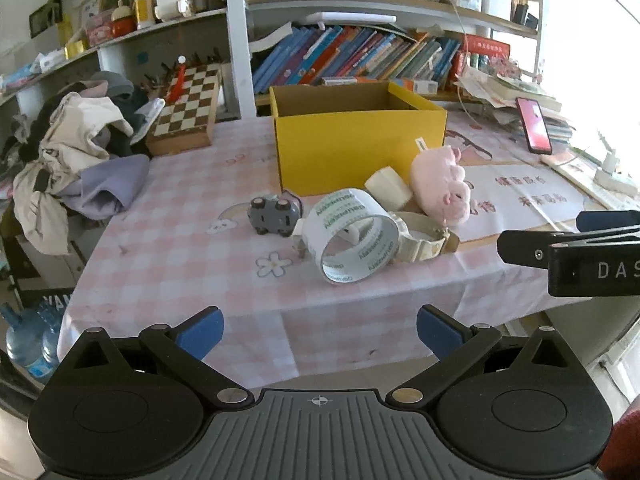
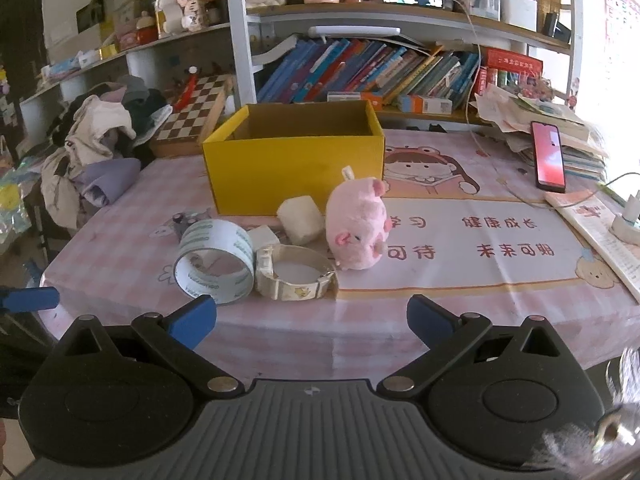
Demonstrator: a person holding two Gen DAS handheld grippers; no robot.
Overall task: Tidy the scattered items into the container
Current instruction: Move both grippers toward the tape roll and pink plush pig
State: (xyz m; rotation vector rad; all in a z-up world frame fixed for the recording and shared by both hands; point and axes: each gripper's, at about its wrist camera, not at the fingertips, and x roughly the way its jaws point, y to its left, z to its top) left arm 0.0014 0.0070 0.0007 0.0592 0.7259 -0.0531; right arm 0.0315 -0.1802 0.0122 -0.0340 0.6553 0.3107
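An open yellow cardboard box (image 1: 360, 148) (image 2: 296, 168) stands mid-table. In front of it lie a roll of printed tape (image 1: 352, 236) (image 2: 216, 264), a cream watch band (image 1: 420, 240) (image 2: 296, 276), a cream block (image 1: 388, 188) (image 2: 300, 220), a pink plush pig (image 1: 440, 188) (image 2: 358, 228) and a grey toy car (image 1: 274, 214) (image 2: 186, 218), upside down. A small white block (image 2: 264, 236) sits behind the band. My left gripper (image 1: 320, 330) and right gripper (image 2: 312, 320) both hover open before the table edge, holding nothing. The right gripper's side (image 1: 572, 248) shows in the left wrist view.
A pink checked cloth covers the table (image 1: 180, 248) (image 2: 120, 248). A heap of clothes (image 1: 80, 152) (image 2: 96, 148) and a chessboard (image 1: 188, 108) (image 2: 192, 112) lie at left. A phone (image 1: 534, 124) (image 2: 549, 156), papers and a charger (image 2: 628, 220) sit at right. Bookshelves stand behind.
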